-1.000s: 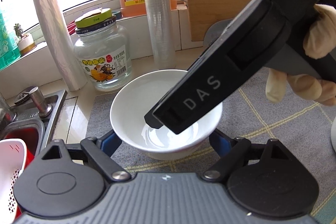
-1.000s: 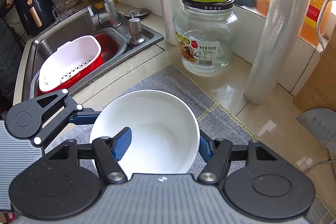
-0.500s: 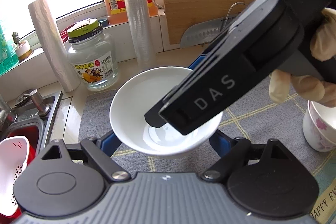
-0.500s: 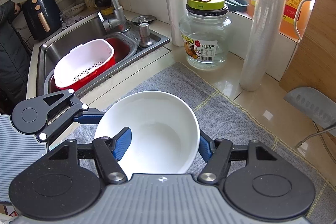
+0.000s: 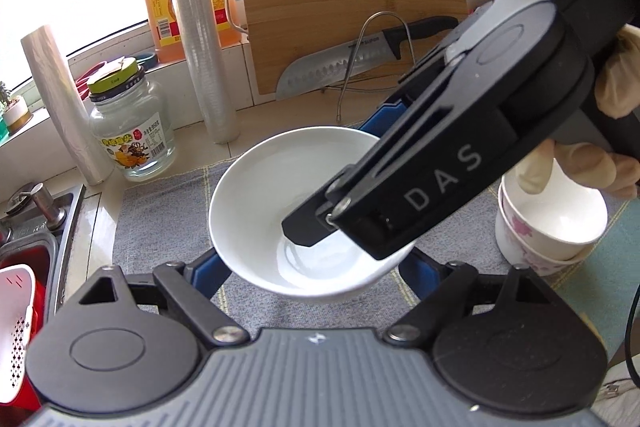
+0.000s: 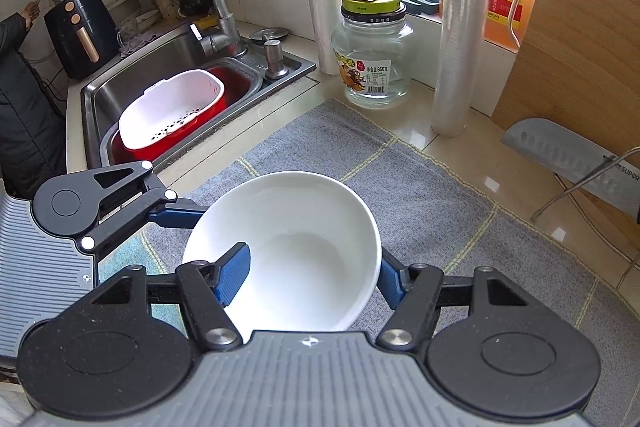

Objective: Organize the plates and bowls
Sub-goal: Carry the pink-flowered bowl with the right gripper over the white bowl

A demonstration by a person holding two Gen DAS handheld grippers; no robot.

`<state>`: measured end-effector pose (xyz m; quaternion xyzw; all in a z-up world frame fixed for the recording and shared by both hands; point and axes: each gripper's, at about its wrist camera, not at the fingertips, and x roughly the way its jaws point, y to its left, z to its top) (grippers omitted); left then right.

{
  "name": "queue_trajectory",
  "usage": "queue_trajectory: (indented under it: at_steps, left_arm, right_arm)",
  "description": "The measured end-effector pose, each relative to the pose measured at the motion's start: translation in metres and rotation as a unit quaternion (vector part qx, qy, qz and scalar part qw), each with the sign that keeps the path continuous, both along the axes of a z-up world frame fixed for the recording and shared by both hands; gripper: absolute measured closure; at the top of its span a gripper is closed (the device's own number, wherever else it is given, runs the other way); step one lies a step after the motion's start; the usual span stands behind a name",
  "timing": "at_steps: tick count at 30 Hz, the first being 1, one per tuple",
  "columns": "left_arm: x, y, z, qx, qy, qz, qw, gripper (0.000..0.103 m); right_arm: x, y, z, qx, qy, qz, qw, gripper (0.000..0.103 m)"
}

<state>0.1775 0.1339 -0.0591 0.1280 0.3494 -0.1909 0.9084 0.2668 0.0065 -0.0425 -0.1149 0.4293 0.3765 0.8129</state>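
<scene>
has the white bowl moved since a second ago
Yes. In the right wrist view the white bowl, pinched by the right gripper, has drawn away from the glass jar, which now sits farther off.

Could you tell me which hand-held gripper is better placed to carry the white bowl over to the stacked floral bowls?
Probably the right hand-held gripper: its fingers pinch the white bowl rim, one inside, one outside. The floral bowls sit on its side.
</scene>
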Motion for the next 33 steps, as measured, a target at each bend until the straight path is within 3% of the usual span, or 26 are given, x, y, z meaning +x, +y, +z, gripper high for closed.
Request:
queue_trajectory:
  at_steps: [12,33]
  left_arm:
    - [-0.016,-0.032,0.012,-0.001,0.003,-0.059,0.9982,0.014]
    - [-0.032,-0.109,0.020,-0.012,0.010,-0.157,0.9874,0.014]
  right_arm:
    - [-0.028,-0.045,0.012,0.002,-0.008,-0.040,0.999,0.031]
    - [-0.069,-0.138,0.022,-0.004,-0.026,-0.134,0.991,0.031]
